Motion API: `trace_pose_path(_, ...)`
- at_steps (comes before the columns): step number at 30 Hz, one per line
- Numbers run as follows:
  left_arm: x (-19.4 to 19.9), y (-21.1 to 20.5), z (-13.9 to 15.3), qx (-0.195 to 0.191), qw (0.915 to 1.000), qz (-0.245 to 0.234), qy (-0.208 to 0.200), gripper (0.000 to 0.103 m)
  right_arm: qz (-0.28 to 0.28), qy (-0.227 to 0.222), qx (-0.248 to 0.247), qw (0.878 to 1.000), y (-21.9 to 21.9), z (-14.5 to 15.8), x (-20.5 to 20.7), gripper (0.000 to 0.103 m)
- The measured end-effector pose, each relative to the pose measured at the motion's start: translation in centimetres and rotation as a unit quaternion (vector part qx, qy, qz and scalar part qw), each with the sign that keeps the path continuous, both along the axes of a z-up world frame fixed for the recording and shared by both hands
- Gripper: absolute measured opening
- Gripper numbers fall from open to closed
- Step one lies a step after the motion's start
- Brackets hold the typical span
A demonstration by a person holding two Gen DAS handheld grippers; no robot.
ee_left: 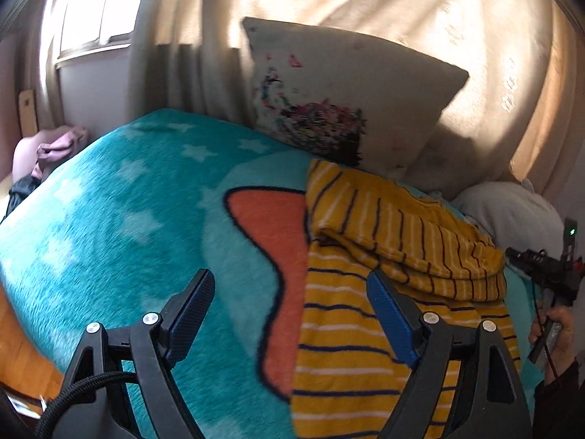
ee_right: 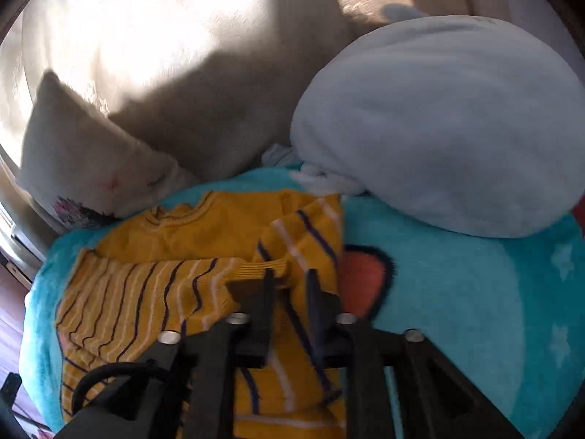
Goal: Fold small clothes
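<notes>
Right wrist view: one yellow striped shirt [ee_right: 175,292] on the teal blanket [ee_right: 475,292], collar toward 12 o'clock, long axis 12 to 6, both sleeves folded inward. Right gripper [ee_right: 289,285] slightly parted, sleeve cuff between its tips; grip unclear. Left gripper [ee_left: 289,292] spread wide, empty. Two pillows: one white [ee_left: 365,84], one pale blue [ee_right: 438,128].

left wrist: near, downward | right wrist: same | shared: shirt [ee_left: 365,329]

Bedroom: blanketed bed [ee_left: 128,219], pillow [ee_left: 347,84], curtains [ee_left: 402,7].
</notes>
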State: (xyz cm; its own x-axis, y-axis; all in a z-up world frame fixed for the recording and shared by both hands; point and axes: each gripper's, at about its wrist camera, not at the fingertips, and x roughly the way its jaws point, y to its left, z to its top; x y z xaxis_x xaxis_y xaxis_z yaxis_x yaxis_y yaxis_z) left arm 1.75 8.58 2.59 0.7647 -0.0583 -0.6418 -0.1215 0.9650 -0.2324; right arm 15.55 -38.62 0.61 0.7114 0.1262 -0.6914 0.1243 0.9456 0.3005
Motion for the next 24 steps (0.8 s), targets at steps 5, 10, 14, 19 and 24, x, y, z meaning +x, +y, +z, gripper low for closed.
trace_pose_path(5, 4.1, -4.2, 0.2, 0.003, 0.9987, -0.052, 0.002, 0.085, 0.039, -0.037, 0.069, 0.996, 0.0, 0.7, -1.7, 0.028)
trace_pose_path(10, 10.2, -7.0, -1.3, -0.021, 0.9961, -0.083, 0.023, 0.085, 0.116, -0.038, 0.128, 0.984, 2.6, -0.2, 0.0, 0.028)
trace_pose_path(14, 13.8, -7.4, -3.7, -0.012, 0.9961, -0.059, 0.064, 0.085, 0.076, 0.026, 0.105, 0.991, 2.2, -3.1, 1.8, 0.028)
trace_pose_path(19, 14.6, -6.6, -5.4, 0.013, 0.9945, -0.045, 0.093, 0.085, 0.023, 0.037, 0.095, 0.995, -0.7, -3.8, 0.6, 0.025)
trace_pose_path(24, 13.9, -5.1, -6.2, 0.014, 0.9916, -0.033, 0.124, 0.085, -0.01, 0.013, 0.08, 0.997, -2.6, -1.8, -2.1, 0.045)
